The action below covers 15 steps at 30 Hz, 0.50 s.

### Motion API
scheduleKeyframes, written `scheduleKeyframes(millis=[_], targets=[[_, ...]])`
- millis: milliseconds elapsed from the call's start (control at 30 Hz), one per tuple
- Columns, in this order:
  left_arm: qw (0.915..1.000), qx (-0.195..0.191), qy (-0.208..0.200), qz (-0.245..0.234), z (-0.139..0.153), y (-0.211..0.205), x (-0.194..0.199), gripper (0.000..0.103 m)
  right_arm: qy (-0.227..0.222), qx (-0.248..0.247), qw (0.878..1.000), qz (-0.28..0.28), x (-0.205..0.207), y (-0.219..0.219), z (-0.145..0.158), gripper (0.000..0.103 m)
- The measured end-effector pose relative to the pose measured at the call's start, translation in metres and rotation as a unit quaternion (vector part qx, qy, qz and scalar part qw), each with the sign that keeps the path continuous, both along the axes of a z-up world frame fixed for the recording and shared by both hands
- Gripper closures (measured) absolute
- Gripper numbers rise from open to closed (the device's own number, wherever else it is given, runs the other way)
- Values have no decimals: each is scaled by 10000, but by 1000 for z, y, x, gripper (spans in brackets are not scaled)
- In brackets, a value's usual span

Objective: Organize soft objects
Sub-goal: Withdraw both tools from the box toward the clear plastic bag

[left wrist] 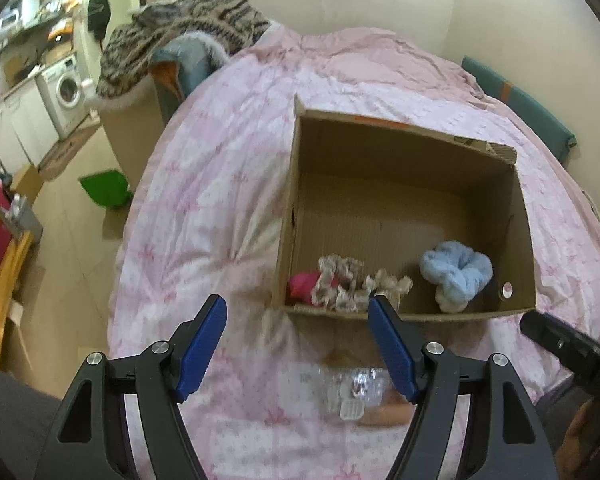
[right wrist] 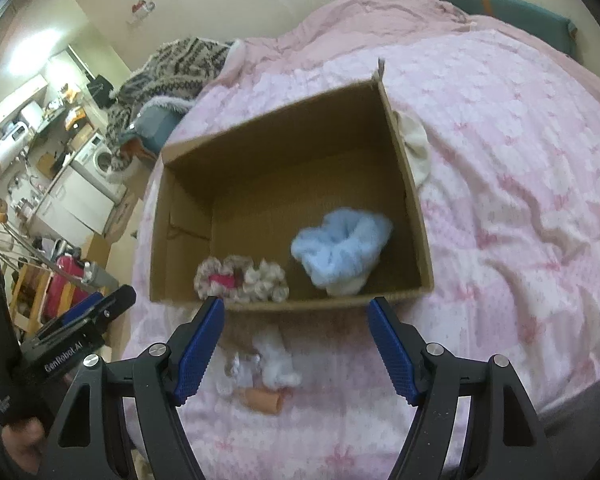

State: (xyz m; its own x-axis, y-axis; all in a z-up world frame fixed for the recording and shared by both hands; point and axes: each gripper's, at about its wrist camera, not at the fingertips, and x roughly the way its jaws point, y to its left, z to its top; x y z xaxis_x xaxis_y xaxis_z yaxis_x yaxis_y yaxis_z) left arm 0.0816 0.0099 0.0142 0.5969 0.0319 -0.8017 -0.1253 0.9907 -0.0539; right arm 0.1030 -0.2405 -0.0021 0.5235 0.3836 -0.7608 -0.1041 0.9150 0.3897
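An open cardboard box (left wrist: pixel 400 316) (right wrist: pixel 420 216) stands on a pink bed cover. Inside lie a fluffy light-blue scrunchie (left wrist: pixel 456 274) (right wrist: pixel 340 248), floral beige scrunchies (left wrist: pixel 340 280) (right wrist: pixel 256 280) and a pink one (left wrist: pixel 302 286) (right wrist: pixel 222 280). My left gripper (left wrist: pixel 298 320) is open and empty, just short of the box's near wall. My right gripper (right wrist: pixel 296 320) is open and empty, also at the near wall. In front of the box lie a clear plastic wrapper (left wrist: pixel 352 390) (right wrist: pixel 240 368), a white fluffy item (right wrist: pixel 278 360) and a peach roll (right wrist: pixel 264 400). A cream scrunchie (right wrist: pixel 416 148) lies beside the box's right wall.
The pink bed cover (left wrist: pixel 228 184) (right wrist: pixel 520 160) spreads all around. A striped knit blanket (left wrist: pixel 180 28) is heaped at the bed's far left. A teal cushion (left wrist: pixel 520 100) leans on the wall. A green dustpan (left wrist: pixel 104 190) lies on the floor at left.
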Motion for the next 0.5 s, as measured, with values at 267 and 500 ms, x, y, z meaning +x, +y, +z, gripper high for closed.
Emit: scheduleKeyframes(millis=[267, 500], targets=[[9965, -165, 761, 306, -32, 19, -3, 32, 606, -155, 9980, -88, -9, 1, -27, 25], [9857, -589, 1572, 122, -73, 11, 4, 32, 1104, -154, 9934, -264, 1, -4, -50, 25]])
